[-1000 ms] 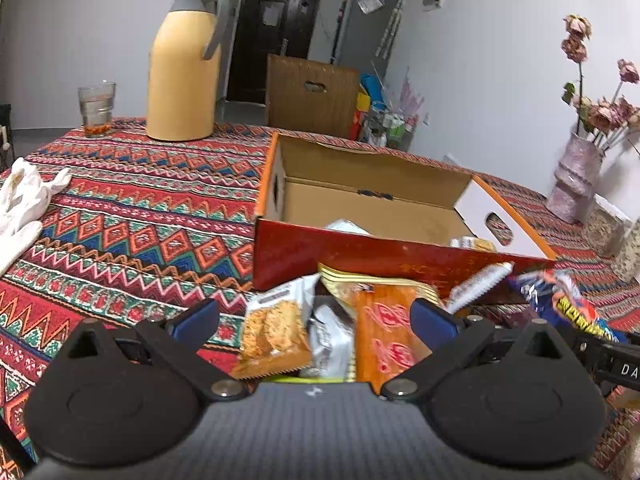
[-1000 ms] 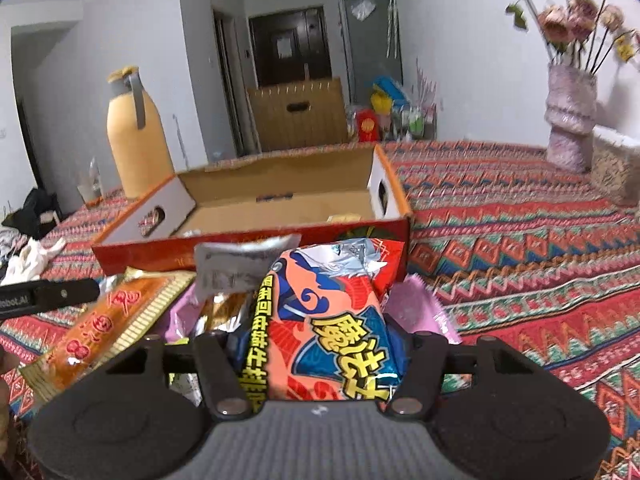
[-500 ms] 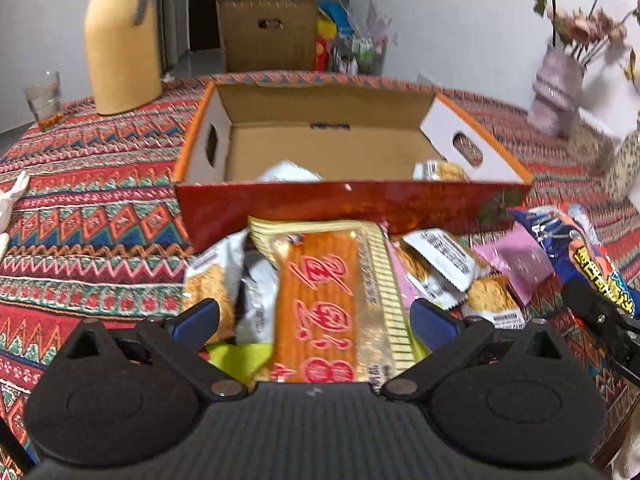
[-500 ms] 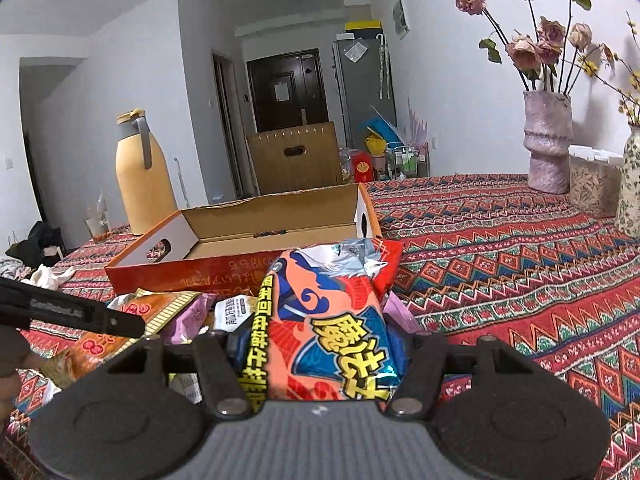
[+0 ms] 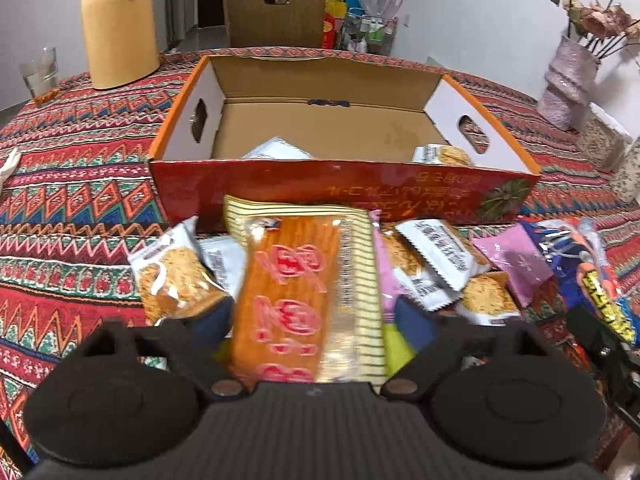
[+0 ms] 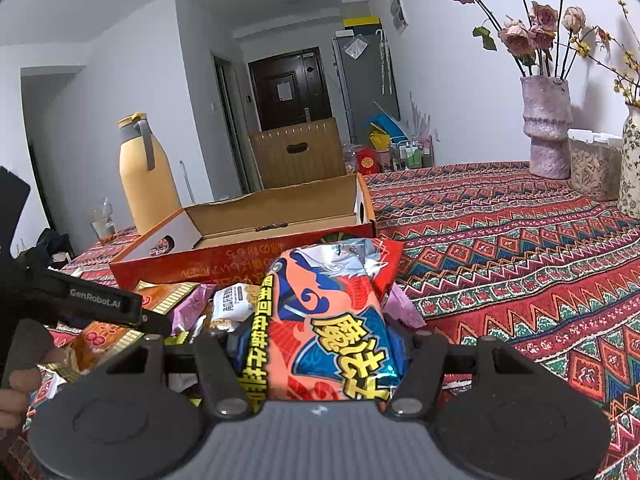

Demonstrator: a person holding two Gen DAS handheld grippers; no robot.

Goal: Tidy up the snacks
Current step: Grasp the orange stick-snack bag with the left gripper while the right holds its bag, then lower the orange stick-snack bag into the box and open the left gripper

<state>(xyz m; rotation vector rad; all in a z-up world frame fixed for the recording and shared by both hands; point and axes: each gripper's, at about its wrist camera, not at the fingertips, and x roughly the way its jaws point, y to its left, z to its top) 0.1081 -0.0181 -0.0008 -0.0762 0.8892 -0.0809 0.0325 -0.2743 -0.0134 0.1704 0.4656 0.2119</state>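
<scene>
An open red cardboard box (image 5: 344, 184) sits on the patterned tablecloth, with a white packet (image 5: 276, 150) and a cracker packet (image 5: 440, 156) inside. In front of it lies a pile of snacks. My left gripper (image 5: 314, 316) points down over the pile. Its jaws are closing around an orange pack with yellow stripes (image 5: 296, 280), which lies between the blue pads with a narrow gap at each side. My right gripper (image 6: 320, 344) is shut on an orange-and-blue crisp bag (image 6: 332, 312), held just right of the pile. A left gripper finger (image 6: 104, 304) shows at the left of the right wrist view.
Cracker packets (image 5: 172, 276) and a pink packet (image 5: 512, 256) flank the orange pack. A yellow thermos (image 5: 120, 24) and a glass (image 5: 38, 76) stand at the back left, and a vase of dried roses (image 5: 568, 80) at the right. A person's hand (image 6: 12, 392) holds the left gripper.
The left gripper has tipped downward and moved in over the pile, and its jaws have narrowed around the orange pack. The right gripper shifted slightly with the crisp bag still in it.
</scene>
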